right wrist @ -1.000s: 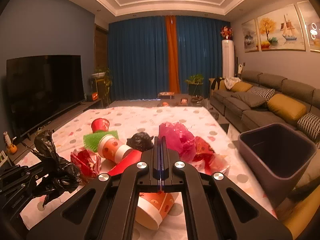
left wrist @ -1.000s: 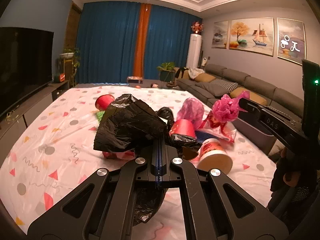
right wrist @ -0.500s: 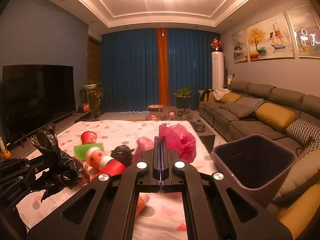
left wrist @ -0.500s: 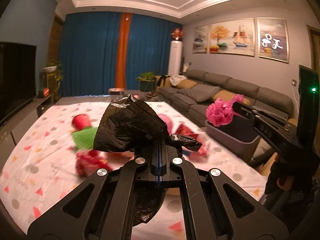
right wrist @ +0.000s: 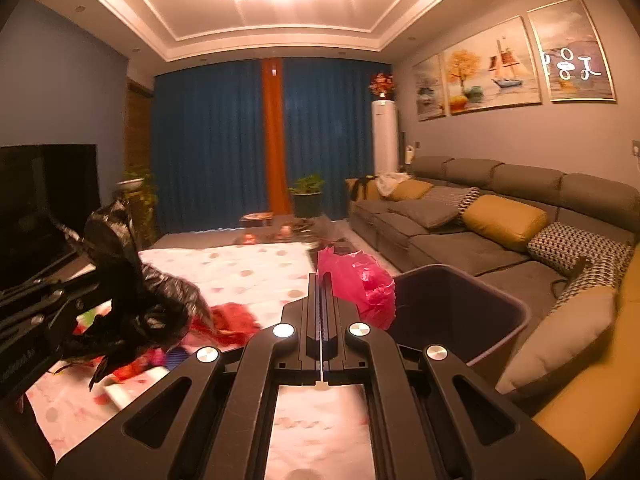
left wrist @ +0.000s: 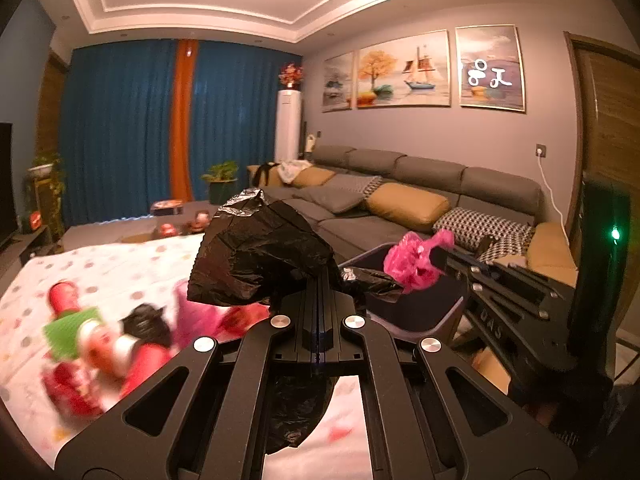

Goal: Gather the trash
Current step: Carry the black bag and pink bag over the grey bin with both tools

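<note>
My left gripper [left wrist: 318, 280] is shut on a crumpled black plastic bag [left wrist: 260, 256] held in the air; this bag also shows in the right wrist view [right wrist: 124, 292]. My right gripper [right wrist: 320, 280] is shut on a crumpled pink plastic bag [right wrist: 364, 280], held at the near rim of a dark grey trash bin [right wrist: 472, 312]. In the left wrist view the pink bag [left wrist: 412, 260] hangs over the bin [left wrist: 408, 308]. More trash lies on the spotted cloth [left wrist: 120, 264]: paper cups [left wrist: 100, 344], a green piece [left wrist: 66, 330], red wrappers.
A grey sofa [right wrist: 500, 216] with yellow and patterned cushions runs along the right wall behind the bin. A TV [right wrist: 44, 200] stands at the left. Blue curtains, a potted plant [right wrist: 308, 196] and a low table are at the far end.
Both grippers have swung right and upward from the trash pile toward the bin, carrying their bags. The pink bag is now over the bin's rim.
</note>
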The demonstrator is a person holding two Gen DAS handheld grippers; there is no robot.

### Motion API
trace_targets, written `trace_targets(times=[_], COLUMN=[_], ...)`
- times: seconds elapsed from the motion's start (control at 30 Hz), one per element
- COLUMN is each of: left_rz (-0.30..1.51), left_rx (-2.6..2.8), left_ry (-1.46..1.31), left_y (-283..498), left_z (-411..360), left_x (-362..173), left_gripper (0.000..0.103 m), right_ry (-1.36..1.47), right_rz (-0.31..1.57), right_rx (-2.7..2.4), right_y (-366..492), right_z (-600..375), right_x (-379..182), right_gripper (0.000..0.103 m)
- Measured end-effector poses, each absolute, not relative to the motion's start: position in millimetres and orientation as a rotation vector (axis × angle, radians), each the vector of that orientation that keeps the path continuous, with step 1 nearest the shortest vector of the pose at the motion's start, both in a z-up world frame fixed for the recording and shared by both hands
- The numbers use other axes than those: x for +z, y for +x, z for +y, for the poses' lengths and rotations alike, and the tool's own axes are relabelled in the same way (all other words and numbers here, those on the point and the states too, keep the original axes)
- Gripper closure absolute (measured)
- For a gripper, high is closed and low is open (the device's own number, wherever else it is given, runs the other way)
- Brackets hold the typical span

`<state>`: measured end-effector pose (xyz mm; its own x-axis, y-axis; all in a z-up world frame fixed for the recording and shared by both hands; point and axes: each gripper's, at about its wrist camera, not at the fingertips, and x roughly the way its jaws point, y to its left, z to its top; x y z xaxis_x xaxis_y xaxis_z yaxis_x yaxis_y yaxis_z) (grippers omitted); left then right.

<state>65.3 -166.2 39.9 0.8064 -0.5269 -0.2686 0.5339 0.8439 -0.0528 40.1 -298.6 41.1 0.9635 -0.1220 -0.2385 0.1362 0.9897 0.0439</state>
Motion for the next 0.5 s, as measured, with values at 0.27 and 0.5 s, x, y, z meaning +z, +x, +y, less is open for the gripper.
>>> trace_targets(times=[0.27,0.5], left_rz=[0.312,0.346], left_rx=[-0.613,-0.644], left_ry=[0.044,0.047], left_y=[106,135], left_z=[-234,-273], left_x=[31,21], left_gripper=[0.103,0.103], right_ry=[0.076,0.091], right_rz=[0.227,0.241], right_rx=[-0.207,-0.237], right_y=[50,63], right_z=[-346,-370], right_x=[37,32], right_gripper=[0.102,0.102])
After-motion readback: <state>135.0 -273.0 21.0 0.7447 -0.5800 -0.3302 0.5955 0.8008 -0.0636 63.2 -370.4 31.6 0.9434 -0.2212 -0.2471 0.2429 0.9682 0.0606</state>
